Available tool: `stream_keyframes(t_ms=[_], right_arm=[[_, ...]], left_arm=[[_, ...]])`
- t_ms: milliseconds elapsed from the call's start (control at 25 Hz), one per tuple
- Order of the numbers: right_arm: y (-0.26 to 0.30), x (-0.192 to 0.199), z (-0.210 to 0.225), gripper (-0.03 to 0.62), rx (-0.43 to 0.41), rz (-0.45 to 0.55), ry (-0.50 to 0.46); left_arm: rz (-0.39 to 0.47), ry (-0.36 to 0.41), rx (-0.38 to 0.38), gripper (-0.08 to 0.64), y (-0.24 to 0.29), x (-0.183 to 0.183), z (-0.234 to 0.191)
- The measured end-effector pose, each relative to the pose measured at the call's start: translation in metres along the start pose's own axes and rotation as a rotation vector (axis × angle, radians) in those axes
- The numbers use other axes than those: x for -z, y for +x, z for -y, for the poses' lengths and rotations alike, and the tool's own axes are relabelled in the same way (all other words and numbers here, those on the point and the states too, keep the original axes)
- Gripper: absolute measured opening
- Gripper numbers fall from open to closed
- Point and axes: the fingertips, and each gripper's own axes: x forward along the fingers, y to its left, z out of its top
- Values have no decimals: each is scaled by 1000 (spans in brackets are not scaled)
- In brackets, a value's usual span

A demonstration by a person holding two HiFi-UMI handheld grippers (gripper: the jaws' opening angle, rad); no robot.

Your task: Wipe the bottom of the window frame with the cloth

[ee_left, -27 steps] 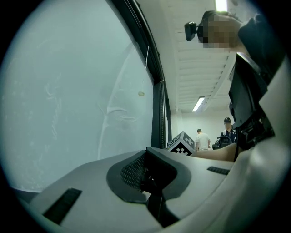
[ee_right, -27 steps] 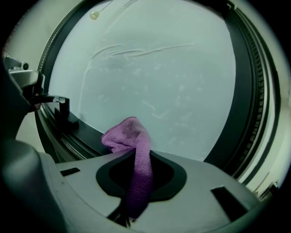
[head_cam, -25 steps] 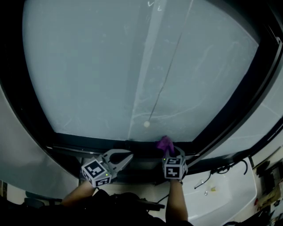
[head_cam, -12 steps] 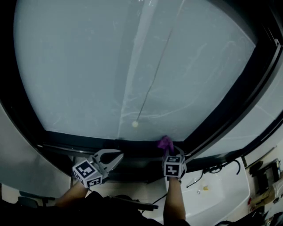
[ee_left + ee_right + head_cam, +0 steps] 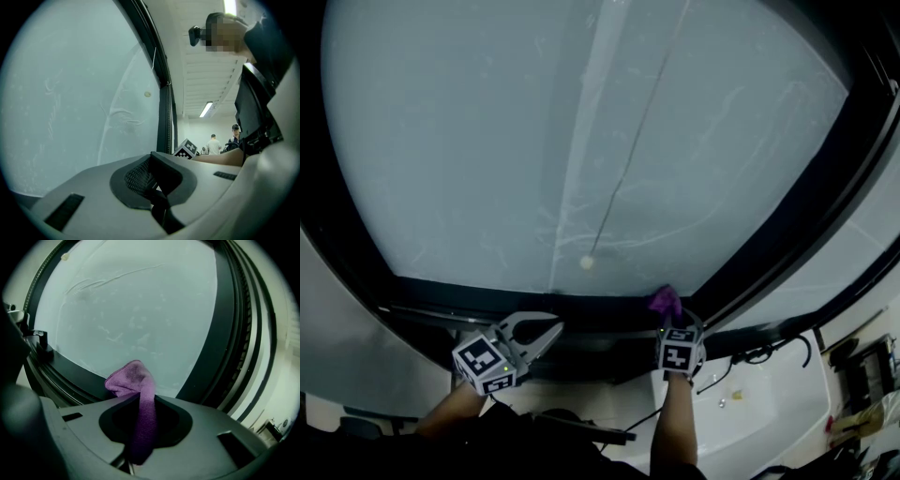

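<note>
The right tongs (image 5: 669, 317) are clamped on a crumpled purple cloth (image 5: 665, 301), held against the dark bottom rail of the window frame (image 5: 534, 307) near its right corner. The left tongs (image 5: 536, 330) gape empty. Best press firmly and sweep evenly along the rail.

All three views face the window (image 5: 487, 141), two from nearby.
</note>
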Motion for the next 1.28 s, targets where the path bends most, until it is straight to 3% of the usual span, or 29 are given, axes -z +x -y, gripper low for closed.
stream_keyframes(t_ms=[360, 1280], right_arm=[[6, 14, 27, 69, 65, -37, 22], [3, 32, 60, 69, 225, -67, 161]], left_arm=[[-4, 28, 7, -8, 2, -4, -1], [4, -29, -17, -8, -28, 0, -6]])
